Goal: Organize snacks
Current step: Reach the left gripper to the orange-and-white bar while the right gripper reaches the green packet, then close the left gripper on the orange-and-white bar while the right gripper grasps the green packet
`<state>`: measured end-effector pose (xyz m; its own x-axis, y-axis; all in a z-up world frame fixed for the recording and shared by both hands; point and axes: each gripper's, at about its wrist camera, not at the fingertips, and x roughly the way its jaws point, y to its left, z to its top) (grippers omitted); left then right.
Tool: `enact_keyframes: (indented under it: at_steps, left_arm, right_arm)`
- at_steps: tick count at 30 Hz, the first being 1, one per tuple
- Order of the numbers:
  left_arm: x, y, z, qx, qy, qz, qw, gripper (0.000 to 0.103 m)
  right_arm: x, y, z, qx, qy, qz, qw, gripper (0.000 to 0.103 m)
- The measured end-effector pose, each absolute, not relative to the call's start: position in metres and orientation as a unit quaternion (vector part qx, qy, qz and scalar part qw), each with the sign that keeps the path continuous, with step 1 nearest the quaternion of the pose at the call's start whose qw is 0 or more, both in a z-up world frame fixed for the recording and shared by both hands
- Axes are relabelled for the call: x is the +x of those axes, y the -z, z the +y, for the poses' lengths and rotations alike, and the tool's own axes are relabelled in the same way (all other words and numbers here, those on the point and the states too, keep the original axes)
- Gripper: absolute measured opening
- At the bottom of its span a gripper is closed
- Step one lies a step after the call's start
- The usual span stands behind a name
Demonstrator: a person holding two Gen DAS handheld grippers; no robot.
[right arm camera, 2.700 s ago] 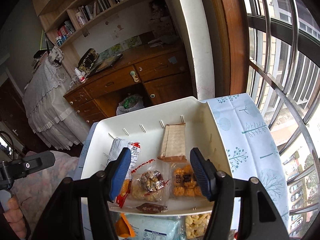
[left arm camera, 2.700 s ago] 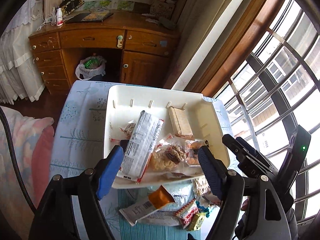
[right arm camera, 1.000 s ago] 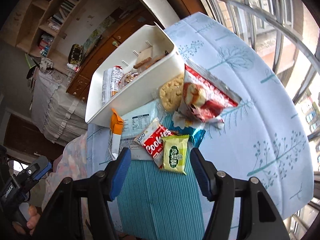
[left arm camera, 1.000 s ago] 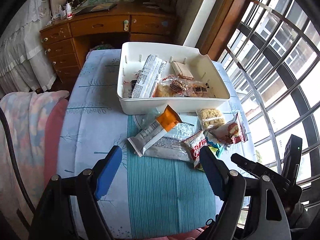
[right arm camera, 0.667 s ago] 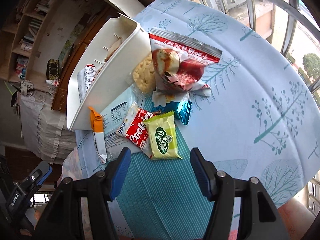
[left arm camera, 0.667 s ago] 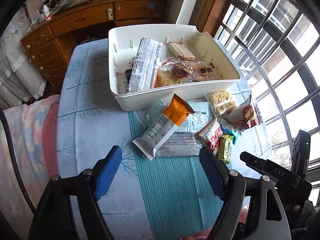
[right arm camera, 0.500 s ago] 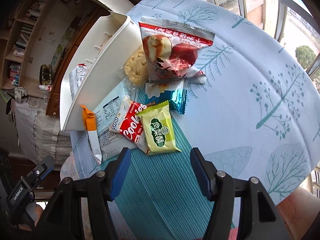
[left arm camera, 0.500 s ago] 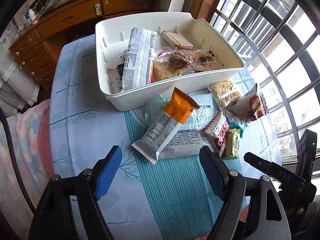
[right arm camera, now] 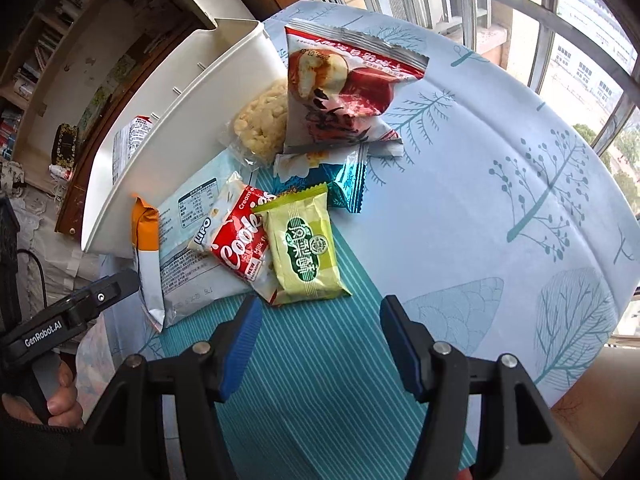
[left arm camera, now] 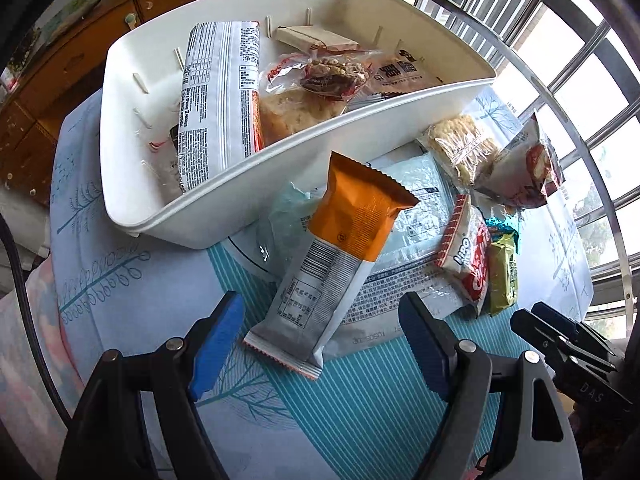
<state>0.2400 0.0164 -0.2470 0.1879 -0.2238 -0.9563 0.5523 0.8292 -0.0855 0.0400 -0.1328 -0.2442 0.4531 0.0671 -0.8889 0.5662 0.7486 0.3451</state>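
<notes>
Both my grippers, left gripper (left arm camera: pixel 320 344) and right gripper (right arm camera: pixel 320 342), hang over the desk (right arm camera: pixel 500 208) with jaws released, nothing between them. Just past the left lies the orange-topped bar (left arm camera: pixel 340 256); past the right, the green packet (right arm camera: pixel 304 248). Farther back, the white bin (left arm camera: pixel 320 136) holds more snacks.

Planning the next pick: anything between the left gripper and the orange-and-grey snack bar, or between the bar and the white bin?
Nothing visible. The left gripper is open with the snack bar lying on top of the pile right ahead of its fingertips. The white bin sits just behind the bar; only its near wall has to be cleared.
</notes>
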Motion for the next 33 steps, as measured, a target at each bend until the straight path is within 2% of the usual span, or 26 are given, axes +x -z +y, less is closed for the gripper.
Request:
enact_keyframes:
  at_steps: [4,9,16,18,20,24,27,33]
  left_arm:
    - [0.245,0.258,0.016,0.140,0.263,0.584,0.756,0.078]
    - [0.251,0.269,0.013,0.142,0.273,0.589,0.747,0.067]
    - [0.258,0.272,0.018,0.130,0.284,0.579,0.753,0.061]
    - [0.260,0.271,0.017,0.125,0.291,0.571,0.758,0.053]
    - [0.260,0.270,0.016,0.122,0.297,0.570,0.756,0.051]
    - [0.260,0.268,0.013,0.125,0.308,0.563,0.757,0.048]
    - [0.259,0.267,0.011,0.127,0.314,0.561,0.755,0.047]
    - [0.258,0.263,0.012,0.128,0.313,0.562,0.755,0.042]
  right_arm:
    - [0.048,0.246,-0.125,0.279,0.155,0.497,0.807,0.062]
    - [0.059,0.251,-0.117,0.247,0.153,0.499,0.816,0.062]
    - [0.068,0.256,-0.119,0.250,0.164,0.492,0.818,0.062]
    - [0.069,0.257,-0.121,0.249,0.165,0.491,0.818,0.059]
    - [0.072,0.259,-0.120,0.246,0.166,0.492,0.818,0.053]
    - [0.076,0.260,-0.125,0.250,0.165,0.490,0.819,0.049]
    - [0.077,0.261,-0.130,0.260,0.159,0.491,0.816,0.039]
    - [0.076,0.261,-0.130,0.262,0.163,0.493,0.814,0.039]
